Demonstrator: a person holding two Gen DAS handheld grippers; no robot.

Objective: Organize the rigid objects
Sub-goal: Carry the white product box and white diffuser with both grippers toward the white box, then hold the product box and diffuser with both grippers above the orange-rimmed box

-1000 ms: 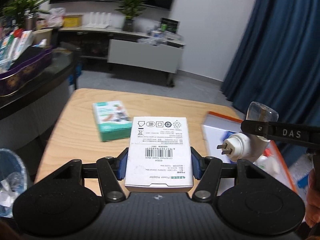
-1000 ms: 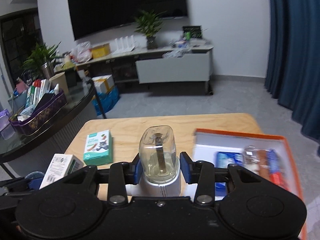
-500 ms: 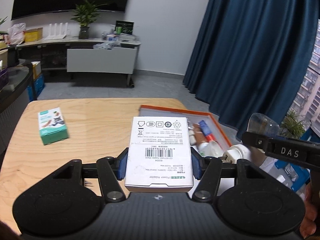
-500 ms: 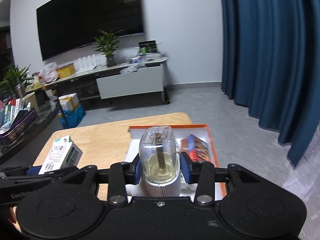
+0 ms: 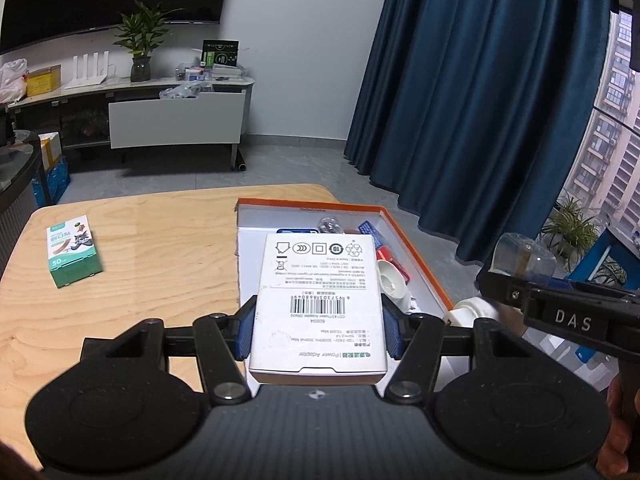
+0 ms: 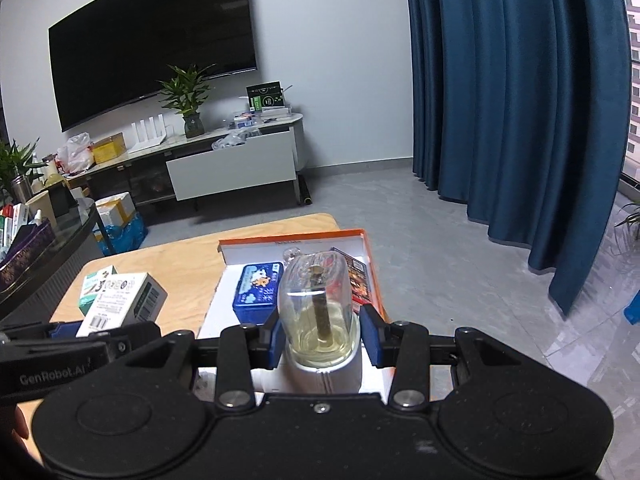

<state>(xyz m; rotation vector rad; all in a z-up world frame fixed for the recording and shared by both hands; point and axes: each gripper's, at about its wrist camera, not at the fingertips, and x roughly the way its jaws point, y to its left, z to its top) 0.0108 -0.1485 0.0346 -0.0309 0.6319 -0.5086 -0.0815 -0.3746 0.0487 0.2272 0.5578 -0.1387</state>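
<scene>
Fingers [image 5: 245, 330] clamp white box [image 5: 318, 304], lengthwise forward

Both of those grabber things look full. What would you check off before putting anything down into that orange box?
1. Left tool grips the white power adapter box squarely: ok.
2. Right tool grips the plug-in liquid vaporizer: ok.
3. Orange-rimmed tray lies below and ahead of the adapter box: ok.
4. Free space in the tray, beside the blue tin and red packet: cannot tell, held items hide much of it.
5. Tools well apart: cannot tell; they look close.
6. Green bandage box remains on the wooden table, not sorted: not ok.
</scene>
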